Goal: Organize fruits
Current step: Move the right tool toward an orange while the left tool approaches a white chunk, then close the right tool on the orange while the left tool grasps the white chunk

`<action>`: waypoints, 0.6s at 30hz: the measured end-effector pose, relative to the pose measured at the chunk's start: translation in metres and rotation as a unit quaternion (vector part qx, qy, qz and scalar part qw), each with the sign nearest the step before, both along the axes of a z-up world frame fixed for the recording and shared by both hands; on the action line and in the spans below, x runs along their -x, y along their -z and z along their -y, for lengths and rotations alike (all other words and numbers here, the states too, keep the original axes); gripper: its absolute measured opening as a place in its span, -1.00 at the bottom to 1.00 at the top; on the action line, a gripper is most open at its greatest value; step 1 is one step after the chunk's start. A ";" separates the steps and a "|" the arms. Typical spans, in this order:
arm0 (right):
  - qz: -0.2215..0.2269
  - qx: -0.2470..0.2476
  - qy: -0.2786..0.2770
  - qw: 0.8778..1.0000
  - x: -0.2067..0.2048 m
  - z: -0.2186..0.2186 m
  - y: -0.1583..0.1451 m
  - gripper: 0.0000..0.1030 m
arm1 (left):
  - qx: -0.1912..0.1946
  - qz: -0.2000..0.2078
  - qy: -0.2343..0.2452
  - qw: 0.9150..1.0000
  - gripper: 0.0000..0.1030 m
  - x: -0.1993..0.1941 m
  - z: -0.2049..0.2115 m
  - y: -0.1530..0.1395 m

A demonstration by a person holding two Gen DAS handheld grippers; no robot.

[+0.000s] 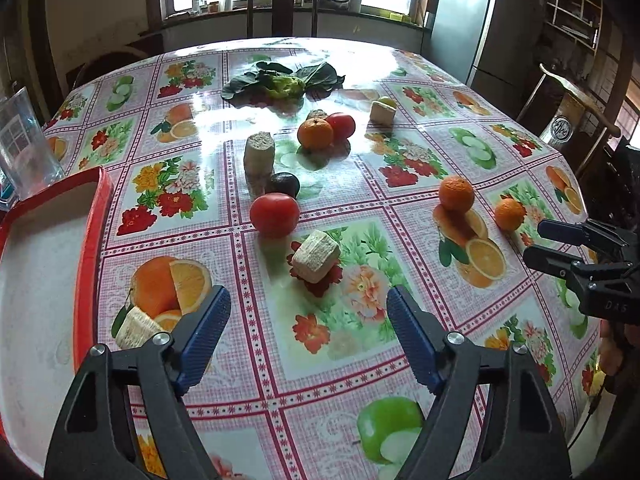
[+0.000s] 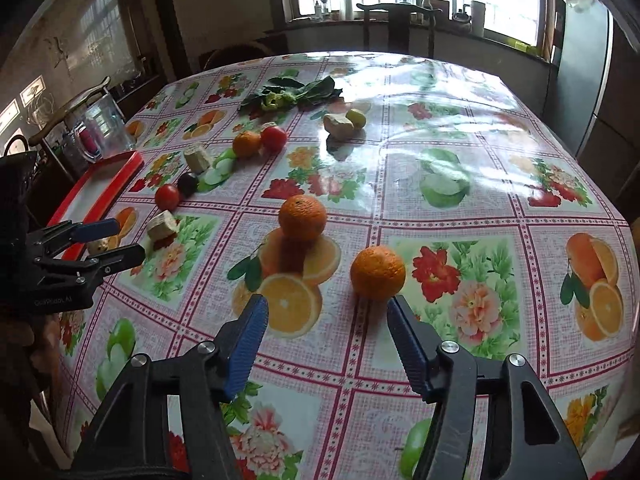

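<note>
Two oranges point(image 2: 302, 217) point(image 2: 378, 272) lie just ahead of my right gripper point(image 2: 325, 312), which is open and empty. A third orange point(image 1: 315, 133) sits mid-table beside a red tomato point(image 1: 341, 125). A nearer tomato point(image 1: 275, 215) lies by a dark avocado point(image 1: 283, 185). My left gripper point(image 1: 308, 307) is open and empty, just short of a pale cut root piece point(image 1: 316, 256). A red-rimmed tray point(image 1: 89, 240) lies at the left. A small green fruit point(image 2: 356, 117) sits far back.
More pale root pieces point(image 1: 259, 153) point(image 1: 134, 327) point(image 1: 382, 111) and leafy greens point(image 1: 282, 80) lie on the flower-print tablecloth point(image 1: 360, 380). A clear plastic jug point(image 1: 22, 148) stands at the far left. Chairs point(image 1: 283, 8) stand at the table's far and right sides.
</note>
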State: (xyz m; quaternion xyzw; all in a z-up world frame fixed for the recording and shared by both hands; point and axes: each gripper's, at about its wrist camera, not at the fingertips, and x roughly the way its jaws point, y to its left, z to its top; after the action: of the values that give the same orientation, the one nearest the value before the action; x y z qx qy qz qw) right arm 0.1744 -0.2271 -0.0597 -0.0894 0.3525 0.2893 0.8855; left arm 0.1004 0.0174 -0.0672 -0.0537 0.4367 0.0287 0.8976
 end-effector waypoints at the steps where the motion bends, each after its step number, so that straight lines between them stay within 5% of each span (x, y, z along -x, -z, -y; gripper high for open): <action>1: 0.005 0.003 0.005 1.000 -0.005 -0.001 0.001 0.19 | 0.001 -0.002 -0.001 1.000 0.55 -0.004 0.000 0.002; 9: 0.018 0.044 0.025 0.999 -0.039 -0.009 0.018 -0.33 | 0.010 -0.014 0.003 1.000 0.01 -0.032 0.001 0.015; 14: 0.007 0.028 0.016 0.999 -0.033 -0.008 0.017 -0.35 | -0.003 -0.009 0.011 1.000 -0.48 -0.034 0.001 0.014; 18: 0.002 0.020 -0.003 1.000 -0.017 -0.014 0.015 -0.35 | 0.004 -0.012 0.013 1.000 -0.48 -0.028 -0.001 0.013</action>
State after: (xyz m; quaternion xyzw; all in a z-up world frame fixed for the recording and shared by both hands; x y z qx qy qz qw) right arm 0.1909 -0.2129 -0.0748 -0.1086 0.3560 0.2851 0.8833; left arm 0.1285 0.0183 -0.0798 -0.0514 0.4479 0.0155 0.8925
